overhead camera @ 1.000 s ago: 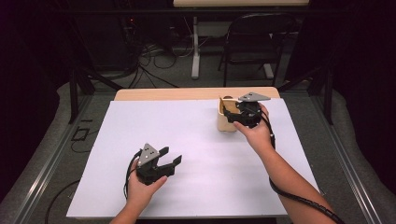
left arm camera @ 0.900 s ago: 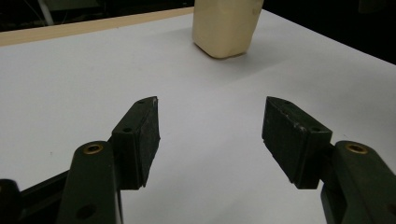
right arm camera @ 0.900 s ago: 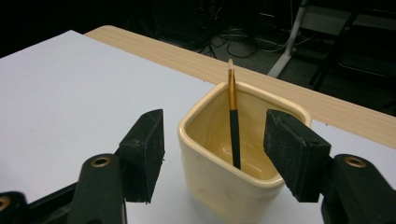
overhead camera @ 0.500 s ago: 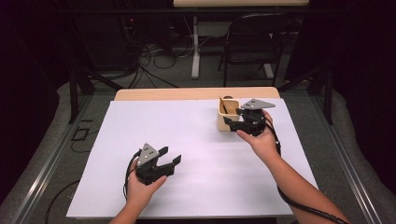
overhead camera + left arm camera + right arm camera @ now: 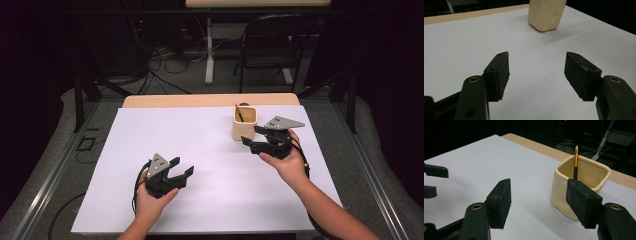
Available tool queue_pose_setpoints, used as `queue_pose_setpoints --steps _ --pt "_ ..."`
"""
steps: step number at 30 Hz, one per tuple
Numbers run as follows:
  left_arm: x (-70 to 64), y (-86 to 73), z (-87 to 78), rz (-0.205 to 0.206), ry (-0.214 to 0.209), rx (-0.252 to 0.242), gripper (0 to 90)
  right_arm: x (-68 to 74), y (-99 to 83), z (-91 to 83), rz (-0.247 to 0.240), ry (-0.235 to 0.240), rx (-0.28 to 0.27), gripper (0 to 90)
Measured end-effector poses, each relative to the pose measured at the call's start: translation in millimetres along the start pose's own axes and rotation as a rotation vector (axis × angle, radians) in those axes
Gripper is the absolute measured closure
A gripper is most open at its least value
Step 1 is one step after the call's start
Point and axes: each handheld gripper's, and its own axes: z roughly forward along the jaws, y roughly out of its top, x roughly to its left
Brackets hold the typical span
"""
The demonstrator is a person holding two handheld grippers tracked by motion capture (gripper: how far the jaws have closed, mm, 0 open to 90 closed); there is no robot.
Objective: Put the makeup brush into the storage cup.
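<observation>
A cream square cup (image 5: 244, 125) stands at the back right of the white sheet (image 5: 210, 150), with a thin black-and-gold brush (image 5: 239, 113) leaning inside it. My right gripper (image 5: 251, 135) hovers just in front and to the right of the cup, open and empty, its jaws pointing left. In the right gripper view the cup (image 5: 564, 192) sits partly behind the right jaw and the brush (image 5: 575, 162) pokes above the rim. My left gripper (image 5: 182, 166) rests open and empty near the front left. In the left gripper view, the cup (image 5: 546, 15) is far ahead.
The white sheet covers a wooden table whose bare far edge (image 5: 210, 100) shows as a strip. Behind the table are a black chair (image 5: 270, 50), a desk leg (image 5: 210, 55) and loose cables (image 5: 165, 65) on the floor. Cables trail from both grippers.
My right gripper has drawn back from over the cup toward the near right side, leaving the brush standing in the cup. The left gripper has stayed put.
</observation>
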Motion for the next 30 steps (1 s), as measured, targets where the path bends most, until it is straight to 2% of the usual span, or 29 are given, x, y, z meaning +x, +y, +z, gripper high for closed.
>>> queue_pose_setpoints --steps 14,22,30 --pt "0.3 0.0 -0.2 -0.003 -0.001 0.0 36.8 12.5 -11.3 -18.4 -0.015 0.032 0.007 36.5" --pt "1.6 -0.3 -1.6 -0.002 0.007 0.0 36.7 15.7 -26.4 -23.0 -0.013 0.038 0.029 36.4" --pt "3.2 -1.0 -4.4 -0.004 0.014 -0.001 36.7 13.5 -44.1 -33.0 -0.015 0.027 0.016 36.4"
